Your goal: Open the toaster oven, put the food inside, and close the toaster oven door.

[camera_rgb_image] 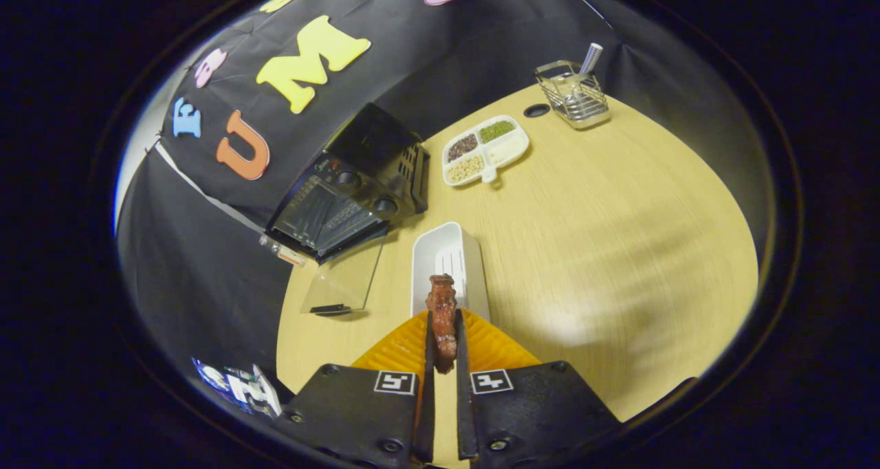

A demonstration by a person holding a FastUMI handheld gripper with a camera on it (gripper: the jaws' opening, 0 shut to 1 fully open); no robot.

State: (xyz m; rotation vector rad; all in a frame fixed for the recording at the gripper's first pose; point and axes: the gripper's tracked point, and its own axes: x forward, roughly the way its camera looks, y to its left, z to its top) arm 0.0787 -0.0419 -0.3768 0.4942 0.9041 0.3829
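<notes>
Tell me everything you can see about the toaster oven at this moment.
The toaster oven is a black box, apparently metal, standing on the wooden table against the booth wall. Its glass door is open, folded down flat over the tabletop, with a dark handle at its far edge. Two round knobs sit beside the opening, vent slots line its side, and a rack shows inside. The tongs, shut on the food, are apart from it.

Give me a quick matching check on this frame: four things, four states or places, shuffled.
1. toaster oven
2. food
3. white tray
4. divided dish

a. pinched in the tool
b. door dropped open
c. holds beans and grains, beyond the oven
d. empty, just ahead of the fingers

Pairs: 1-b, 2-a, 3-d, 4-c
</notes>
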